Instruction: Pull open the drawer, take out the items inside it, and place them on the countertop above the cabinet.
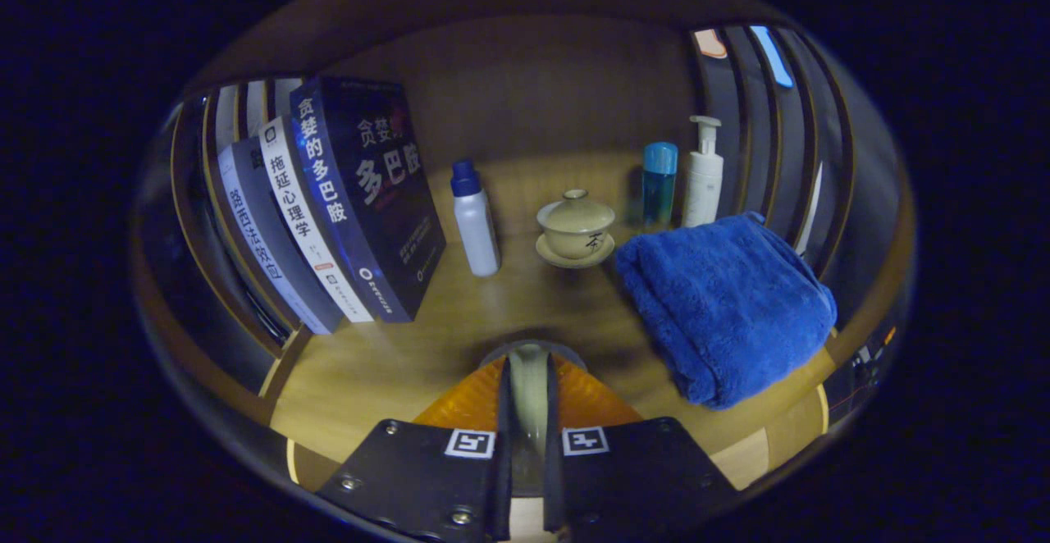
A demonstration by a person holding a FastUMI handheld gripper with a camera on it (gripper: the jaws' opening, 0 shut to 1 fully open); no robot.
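My gripper (529, 379) is shut on a thin pale item (530, 399), seen edge-on, with a rounded dark rim at its top. What the item is I cannot tell. It hangs just above the wooden countertop (385, 362), near its front edge. Beyond the fingers lies a bare patch of wood. Further back a lidded tea cup on a saucer (576, 230) stands in the middle.
Three books (328, 215) lean together at the left. A white bottle with a blue cap (476, 219) stands beside them. A folded blue towel (726, 305) lies at the right, with a blue bottle (659, 182) and a white pump bottle (704, 174) behind it. A wooden back wall closes the alcove.
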